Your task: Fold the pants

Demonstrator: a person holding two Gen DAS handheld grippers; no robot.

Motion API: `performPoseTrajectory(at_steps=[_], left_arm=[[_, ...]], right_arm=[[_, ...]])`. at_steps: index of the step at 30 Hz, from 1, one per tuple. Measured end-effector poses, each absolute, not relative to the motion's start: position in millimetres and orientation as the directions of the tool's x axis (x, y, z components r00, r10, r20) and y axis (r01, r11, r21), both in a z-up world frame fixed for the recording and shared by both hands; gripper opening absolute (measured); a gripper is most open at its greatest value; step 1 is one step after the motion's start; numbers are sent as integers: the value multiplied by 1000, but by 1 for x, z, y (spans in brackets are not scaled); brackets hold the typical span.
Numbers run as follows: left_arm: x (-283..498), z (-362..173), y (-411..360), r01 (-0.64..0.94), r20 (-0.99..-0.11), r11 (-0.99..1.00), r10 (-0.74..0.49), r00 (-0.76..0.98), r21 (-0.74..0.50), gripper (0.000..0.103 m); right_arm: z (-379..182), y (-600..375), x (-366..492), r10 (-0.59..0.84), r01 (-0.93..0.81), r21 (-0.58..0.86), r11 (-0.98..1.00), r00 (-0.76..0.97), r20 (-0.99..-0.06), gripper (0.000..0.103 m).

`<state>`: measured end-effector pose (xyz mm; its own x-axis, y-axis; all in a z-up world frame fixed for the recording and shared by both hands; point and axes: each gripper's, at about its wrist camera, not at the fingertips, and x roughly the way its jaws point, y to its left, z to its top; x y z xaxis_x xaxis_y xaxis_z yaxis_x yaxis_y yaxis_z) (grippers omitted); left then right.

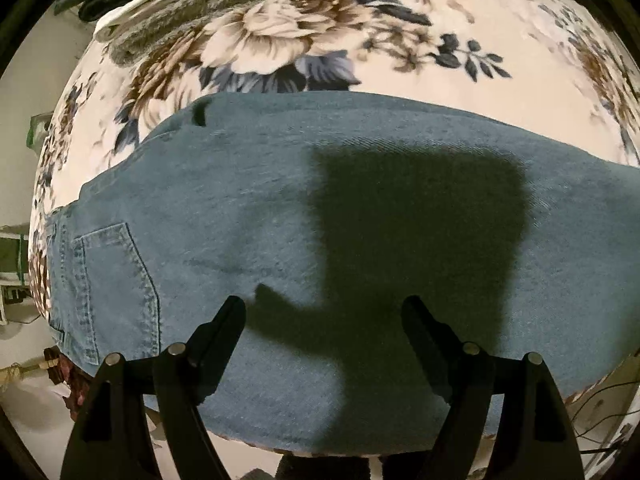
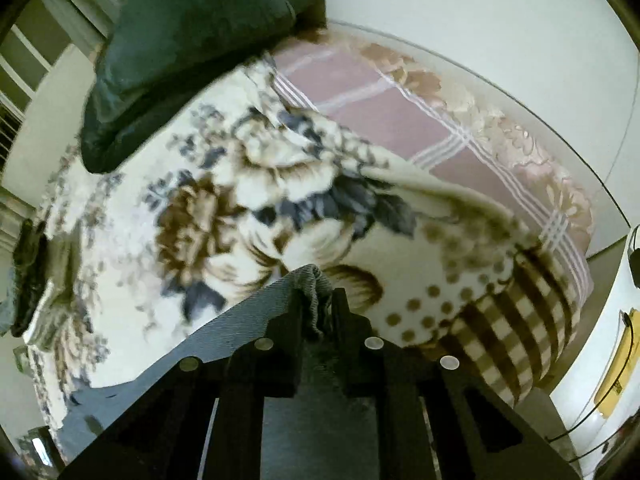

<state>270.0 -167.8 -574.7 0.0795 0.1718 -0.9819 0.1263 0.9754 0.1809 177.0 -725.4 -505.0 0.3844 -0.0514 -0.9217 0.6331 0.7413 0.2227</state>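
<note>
Blue denim pants (image 1: 248, 208) lie across a floral blanket (image 1: 280, 40) on a bed, back pocket (image 1: 116, 292) at the left. My left gripper (image 1: 324, 308) is open and empty just above the denim, its shadow falling on the cloth. In the right wrist view my right gripper (image 2: 318, 300) is shut on a bunched edge of the pants (image 2: 316, 280), lifted above the blanket (image 2: 200, 220); the denim stretches down to the left (image 2: 240, 320).
A dark green pillow (image 2: 192, 48) lies at the head of the bed. A pink checked sheet (image 2: 400, 112) shows beyond the blanket. A grey knitted cloth (image 1: 192, 12) lies at the far left. A wall and a white object (image 2: 616, 360) are at the right.
</note>
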Motion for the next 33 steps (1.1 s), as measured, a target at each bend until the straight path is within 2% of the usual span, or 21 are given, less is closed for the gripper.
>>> performPoseTrajectory(at_steps=[2,3,4,8,12,14,16,20,21,23,24,29,32,33], left_arm=[[272,-583,-180,136,-979,970,194,64,201,79],[271,-585,-185,139,-978,968,201,53,207,79],[262,-584,-196,138,-979,969,201,44,205,79],[246,-576,-208,148,-984,973,169,54,175,79],[228,-592,-217,149,-992,981,123,20,125,80],[225,-597,-210,113,-994,988,102,42,106,87],[228,-601,-202,66,-996,994,91,26,92,99],[239,-611,-193,33,-998,998,63,-15,62,103],[239,-613,-193,34,-998,998,62,-16,61,103],[249,-618,-185,32,-998,998,58,-13,57,103],[248,-619,-186,30,-998,998,57,-8,57,103],[231,-617,-195,21,-997,998,64,48,65,103],[223,-614,-200,22,-998,998,61,34,61,103],[223,-612,-197,22,-998,998,60,30,61,103]], right_arm=[[-536,-732,186,21,644,205,737,282,-959,15],[-544,-735,184,39,656,185,731,231,-972,25],[-548,-742,176,61,681,183,709,200,-978,28],[-523,-764,113,115,754,346,559,343,-932,34],[-527,-752,56,205,782,469,410,422,-883,34],[-537,-739,43,232,791,488,370,429,-873,34],[-549,-730,34,223,813,474,338,420,-880,34],[-578,-717,30,275,818,520,246,456,-847,34],[-582,-715,30,264,817,525,236,466,-844,30],[-584,-711,31,217,826,508,245,464,-859,11],[-580,-708,31,197,829,496,258,458,-867,7],[-545,-696,24,117,812,496,307,485,-867,5],[-558,-693,23,132,837,429,339,410,-903,6],[-565,-694,23,155,840,421,343,391,-907,10]])
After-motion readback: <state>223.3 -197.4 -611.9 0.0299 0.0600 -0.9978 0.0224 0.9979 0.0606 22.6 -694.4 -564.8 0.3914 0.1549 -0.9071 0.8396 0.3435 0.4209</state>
